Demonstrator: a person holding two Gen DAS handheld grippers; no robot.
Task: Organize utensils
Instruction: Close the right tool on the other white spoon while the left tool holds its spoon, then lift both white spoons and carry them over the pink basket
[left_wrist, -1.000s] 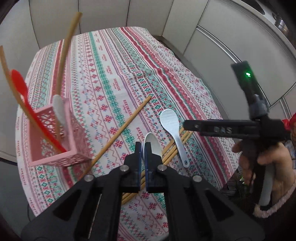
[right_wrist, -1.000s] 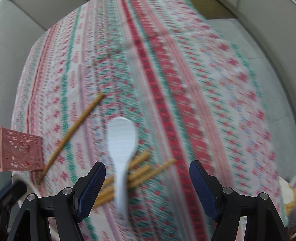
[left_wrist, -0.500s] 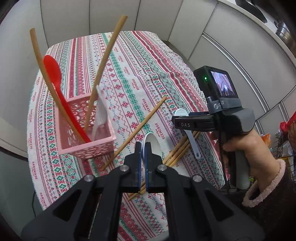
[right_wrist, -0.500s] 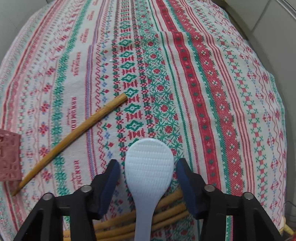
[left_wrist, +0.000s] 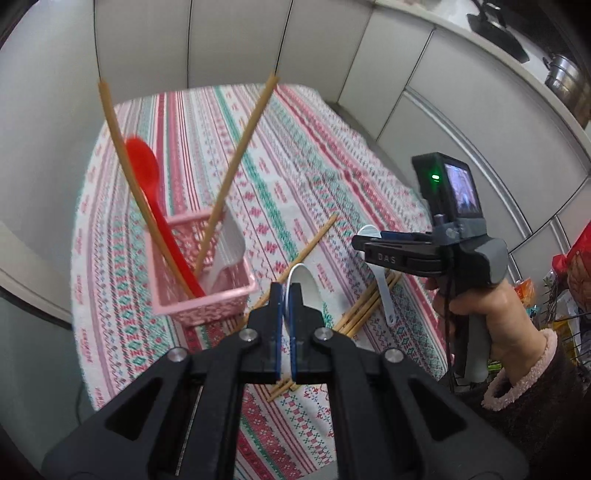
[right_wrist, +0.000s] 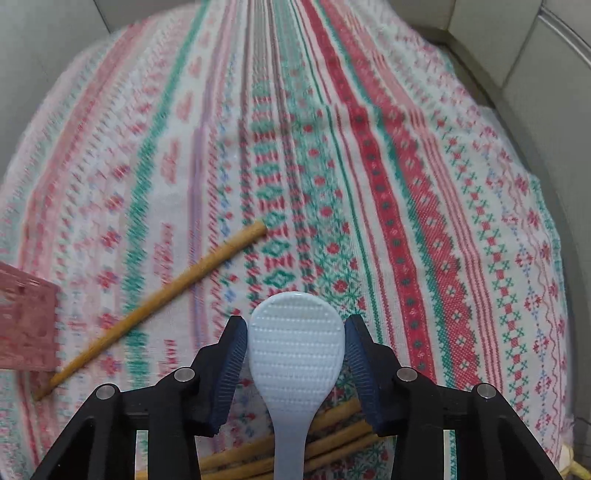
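Rice paddle (right_wrist: 295, 347), white and dimpled, lies flat on a bundle of wooden chopsticks (right_wrist: 332, 435) atop the patterned tablecloth (right_wrist: 406, 184). Long axis runs straight along the right gripper (right_wrist: 295, 325)'s line of sight: broad head pointing away towards the far end of the table, handle trailing back under the tool. Right gripper straddles the head, pads right at its two edges; cannot tell whether actually touching or a hair apart.

Step in hand, by the look of it: grasping the paddle for transfer. Next move calls for a firm squeeze across the head, a lift clear of the chopsticks without dragging them, then a swing over to the pink basket (left_wrist: 207, 295) and a handle-down drop.

Left gripper (left_wrist: 284, 291) pinches a white spoon (left_wrist: 304, 284) edge-on, near the basket.
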